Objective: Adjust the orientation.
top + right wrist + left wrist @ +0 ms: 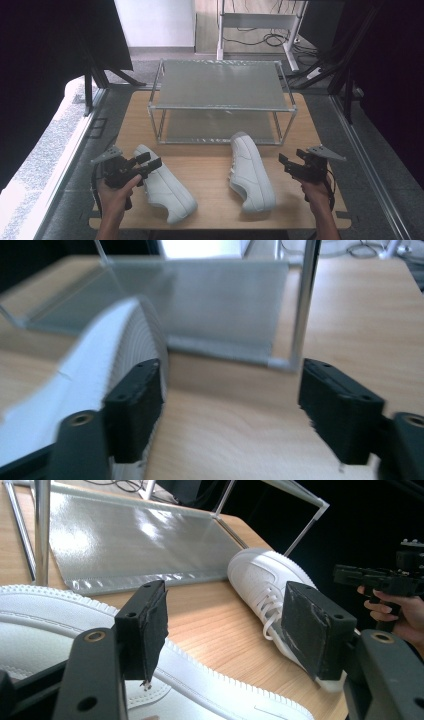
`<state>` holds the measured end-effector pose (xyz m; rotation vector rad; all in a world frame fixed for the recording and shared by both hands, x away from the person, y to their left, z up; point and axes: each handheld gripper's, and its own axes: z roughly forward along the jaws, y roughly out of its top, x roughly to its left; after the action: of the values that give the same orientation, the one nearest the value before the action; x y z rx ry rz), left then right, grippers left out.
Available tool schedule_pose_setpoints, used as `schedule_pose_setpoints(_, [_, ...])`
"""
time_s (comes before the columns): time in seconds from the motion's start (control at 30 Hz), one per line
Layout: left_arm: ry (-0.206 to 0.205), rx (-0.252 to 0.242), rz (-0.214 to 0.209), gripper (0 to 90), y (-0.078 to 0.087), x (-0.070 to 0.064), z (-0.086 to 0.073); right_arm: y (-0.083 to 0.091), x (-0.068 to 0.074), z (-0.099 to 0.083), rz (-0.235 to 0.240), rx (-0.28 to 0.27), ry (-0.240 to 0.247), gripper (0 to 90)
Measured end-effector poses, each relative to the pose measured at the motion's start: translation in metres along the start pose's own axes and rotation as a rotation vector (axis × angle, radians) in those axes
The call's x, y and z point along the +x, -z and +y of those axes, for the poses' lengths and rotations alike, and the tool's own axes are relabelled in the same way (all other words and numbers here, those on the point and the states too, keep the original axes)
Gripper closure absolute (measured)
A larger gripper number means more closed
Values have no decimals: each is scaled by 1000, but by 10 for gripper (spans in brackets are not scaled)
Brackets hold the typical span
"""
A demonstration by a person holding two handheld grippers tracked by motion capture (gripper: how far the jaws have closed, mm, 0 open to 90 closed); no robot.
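Two white sneakers lie on a wooden table [210, 172], in front of a two-level metal shoe rack [220, 100] whose shelves are bare. The left sneaker [165, 185] lies at an angle near the table's front left; the right sneaker [251, 172] lies with one end just in front of the rack's lower shelf and the other end toward the person.

The shoes look light and fairly soft in the upper, with a stiffer ribbed rubber sole, so they would probably give a little under pressure without slipping much. The heel collar or the sidewall near the sole seems the firmest place to take hold; the laces look too loose to trust.

The left gripper [148, 162] hovers just over the left sneaker's near end, jaws spread wide and holding nothing; in the left gripper view the shoe lies right beneath and between its black pads [150, 625]. The right gripper [290, 164] sits just to the right of the right sneaker, also wide open and empty, with the shoe's sole edge beside one jaw.
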<state>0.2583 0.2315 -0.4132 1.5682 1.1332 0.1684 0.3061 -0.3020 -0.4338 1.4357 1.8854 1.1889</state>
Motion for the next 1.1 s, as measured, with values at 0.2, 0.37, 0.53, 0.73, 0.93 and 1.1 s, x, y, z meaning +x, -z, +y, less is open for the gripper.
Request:
schedule_pose_setpoints(0.2, [-21, -48, 0, 367, 2, -5, -1, 4, -5, -2, -2, -9, -30, 287])
schedule_pose_setpoints(0.37, [-41, -75, -48, 387, 2, -12, -1, 1, -4, -2, -42, 8, -37, 267])
schedule_pose_setpoints(0.53, [-53, -61, -68, 449, 0, -14, -2, -5, -1, -3, -31, 34, -21, 265])
schedule_pose_setpoints(0.73, [-58, -43, -115, 628, 2, -14, -2, -6, 10, -1, -100, 42, 40, 248])
schedule_pose_setpoints(0.93, [-47, 10, -2, 810, 19, 6, -3, -5, 13, -2, -62, 41, 57, 232])
schedule_pose_setpoints(1.1, [29, -20, 39, 889, 36, 27, -11, -10, 14, -1, -55, 51, 71, 239])
